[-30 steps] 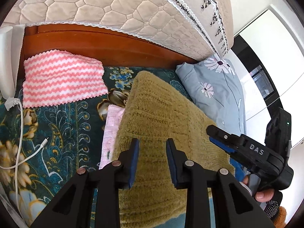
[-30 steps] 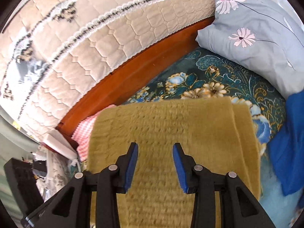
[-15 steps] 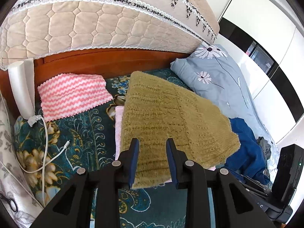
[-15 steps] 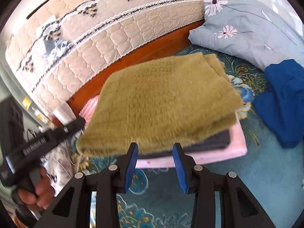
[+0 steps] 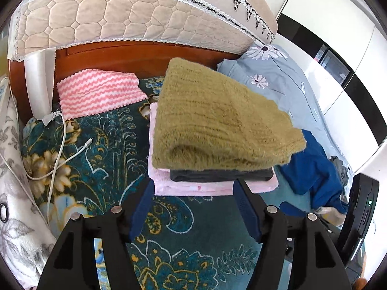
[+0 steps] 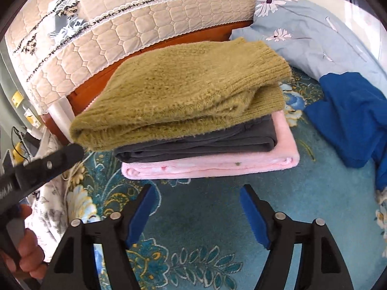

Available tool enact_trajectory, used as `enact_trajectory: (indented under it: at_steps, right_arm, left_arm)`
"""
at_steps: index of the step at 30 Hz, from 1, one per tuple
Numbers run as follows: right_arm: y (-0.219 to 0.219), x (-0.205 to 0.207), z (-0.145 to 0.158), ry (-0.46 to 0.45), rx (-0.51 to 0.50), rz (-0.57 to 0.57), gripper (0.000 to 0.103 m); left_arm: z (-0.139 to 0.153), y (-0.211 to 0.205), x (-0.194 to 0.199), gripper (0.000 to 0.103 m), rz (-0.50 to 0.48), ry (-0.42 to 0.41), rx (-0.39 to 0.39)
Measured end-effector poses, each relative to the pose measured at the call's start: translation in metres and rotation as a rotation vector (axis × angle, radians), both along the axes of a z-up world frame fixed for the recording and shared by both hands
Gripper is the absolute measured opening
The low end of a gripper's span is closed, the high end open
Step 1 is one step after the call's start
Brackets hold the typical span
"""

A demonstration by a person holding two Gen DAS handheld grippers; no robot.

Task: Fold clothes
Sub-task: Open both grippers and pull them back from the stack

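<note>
Both of your hand-held grippers are empty with fingers spread wide — left hand-held gripper [image 5: 193, 207] and right hand-held gripper [image 6: 197, 211] hover just short of the stack's near edge.

Olive knit sweater [image 5: 217, 118] sits folded on top of the stack, over a dark grey garment [image 6: 200, 142] and a pink blanket [image 6: 212, 164]. It looks done. Next candidate is the blue garment [image 6: 350, 116], crumpled on the bed to the right of the stack.

Handling: it looks soft, light and limp, so it will sag and bunch. Pinch an edge or a seam rather than the bulk — I can't tell from here where the collar or hem is.

The bed has a teal floral cover [image 5: 101, 145], so it gives under pressure. A padded headboard [image 5: 121, 17] stands behind, a floral pillow [image 5: 278, 84] at the right, and a pink zigzag cloth [image 5: 99, 91] and a white charging cable [image 5: 58, 154] lie at the left; keep clear of the cable.
</note>
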State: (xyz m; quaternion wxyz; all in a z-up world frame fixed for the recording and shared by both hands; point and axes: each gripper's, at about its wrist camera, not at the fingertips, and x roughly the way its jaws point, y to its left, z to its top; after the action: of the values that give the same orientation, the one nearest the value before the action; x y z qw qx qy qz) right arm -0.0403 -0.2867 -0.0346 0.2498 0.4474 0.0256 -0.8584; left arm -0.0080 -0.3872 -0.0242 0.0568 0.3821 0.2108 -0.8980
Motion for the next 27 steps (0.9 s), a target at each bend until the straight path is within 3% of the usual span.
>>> enact_trajectory:
  at_steps: [6,11,17,27]
  right_arm:
    - [0.002,-0.003,-0.013,-0.012,0.054,-0.010,0.082]
    - [0.002,-0.003,-0.016,0.006,0.091,-0.022,0.103]
    - [-0.002,-0.003,-0.020,0.021,0.127,-0.007,0.103]
    - [-0.001,-0.003,-0.019,0.083,0.145,-0.030,0.103]
  left_arm:
    - [-0.014,0.014,0.001,0.069,-0.019,-0.020,-0.020]
    - [-0.019,0.015,0.000,0.085,0.010,-0.021,-0.014]
    - [-0.024,0.013,0.000,0.090,0.022,-0.026,-0.035]
    - [-0.028,0.007,0.001,0.090,0.053,-0.013,-0.072]
